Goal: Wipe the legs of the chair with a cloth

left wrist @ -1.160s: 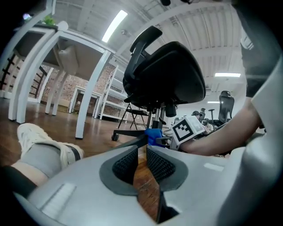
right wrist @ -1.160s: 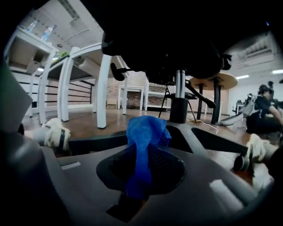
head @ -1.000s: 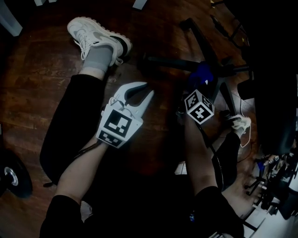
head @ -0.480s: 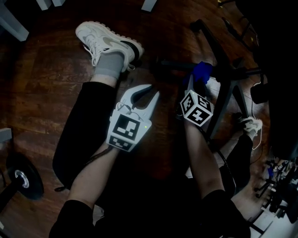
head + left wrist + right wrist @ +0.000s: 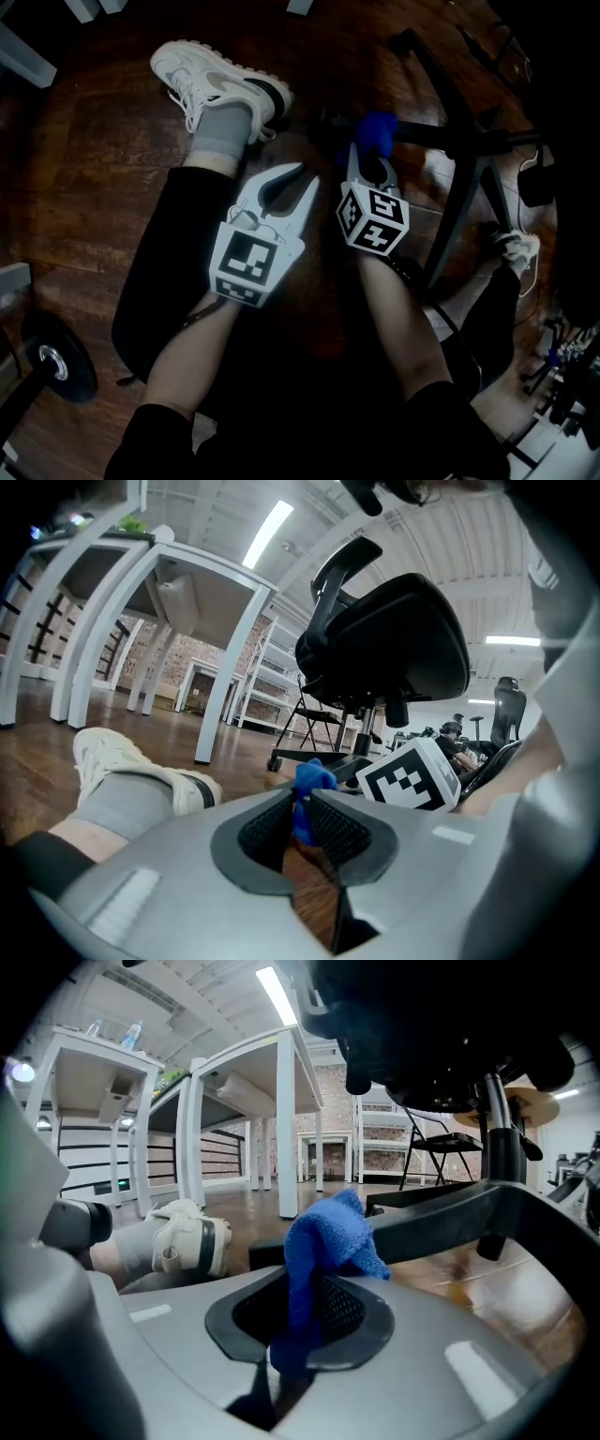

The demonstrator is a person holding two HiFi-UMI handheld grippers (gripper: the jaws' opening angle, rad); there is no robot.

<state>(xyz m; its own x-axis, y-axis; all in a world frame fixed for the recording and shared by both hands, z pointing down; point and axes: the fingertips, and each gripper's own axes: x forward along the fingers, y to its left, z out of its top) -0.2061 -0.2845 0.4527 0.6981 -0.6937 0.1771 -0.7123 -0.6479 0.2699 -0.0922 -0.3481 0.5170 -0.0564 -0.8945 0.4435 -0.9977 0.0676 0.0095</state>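
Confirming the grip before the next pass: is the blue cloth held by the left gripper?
No, the blue cloth is pinched in the jaws of the right gripper; the left gripper is shut and empty.

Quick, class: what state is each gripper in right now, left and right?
Left gripper: closed, holding nothing.
Right gripper: closed on the blue cloth.

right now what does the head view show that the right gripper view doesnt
Only the head view: the left gripper, jaws together, and a black weight plate on the floor. Only the right gripper view: white tables and the chair seat's underside. Both: the right gripper shut on the blue cloth, the black chair leg and the white shoe.
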